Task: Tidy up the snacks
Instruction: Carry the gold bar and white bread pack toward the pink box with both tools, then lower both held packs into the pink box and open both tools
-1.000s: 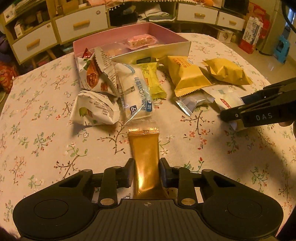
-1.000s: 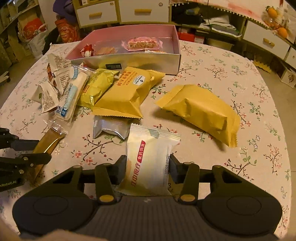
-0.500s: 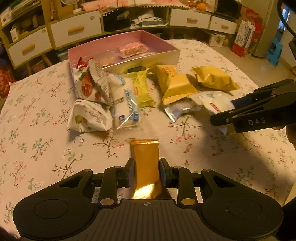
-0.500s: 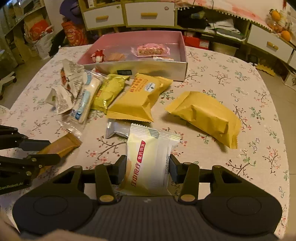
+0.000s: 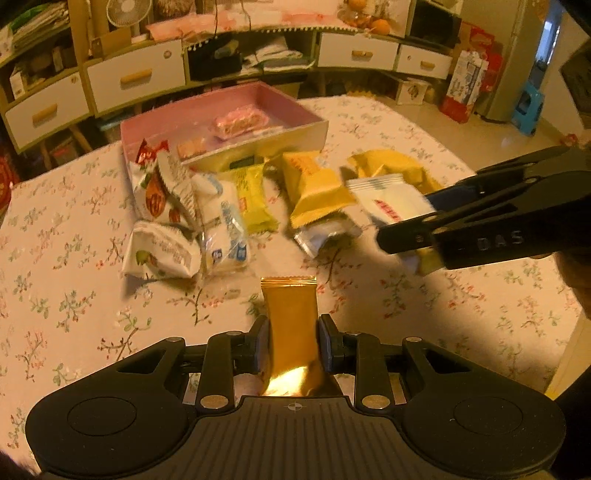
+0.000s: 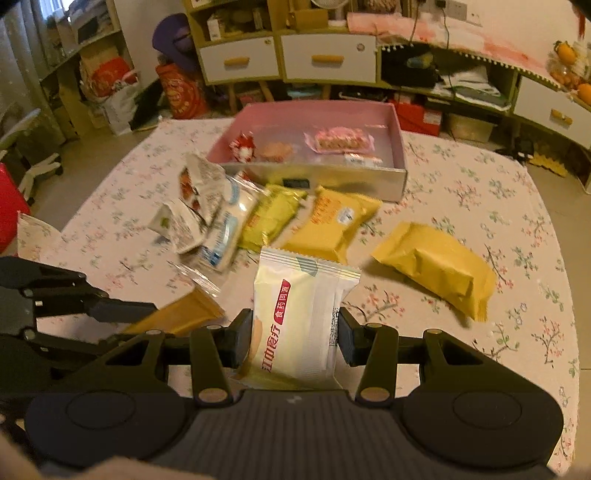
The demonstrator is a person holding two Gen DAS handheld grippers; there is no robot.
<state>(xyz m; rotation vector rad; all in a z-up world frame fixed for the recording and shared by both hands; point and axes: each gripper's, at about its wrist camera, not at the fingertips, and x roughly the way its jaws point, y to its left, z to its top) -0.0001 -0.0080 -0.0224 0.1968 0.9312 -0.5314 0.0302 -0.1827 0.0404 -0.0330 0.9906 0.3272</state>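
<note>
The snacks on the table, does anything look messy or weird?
Yes. Most snack packets lie in a jumbled heap on the tablecloth in front of the pink box instead of inside it. One big yellow packet lies apart from the heap. Nothing looks torn or spilled.

Round table, floral tablecloth (image 5: pixel 74 258). Behind it, a low cabinet run (image 6: pixel 325 59) with white drawers, wooden handles and cluttered open shelves. Oranges (image 5: pixel 380 26) on top. Blue stool (image 5: pixel 528 110) on a pale floor. Warm yellowish light.
</note>
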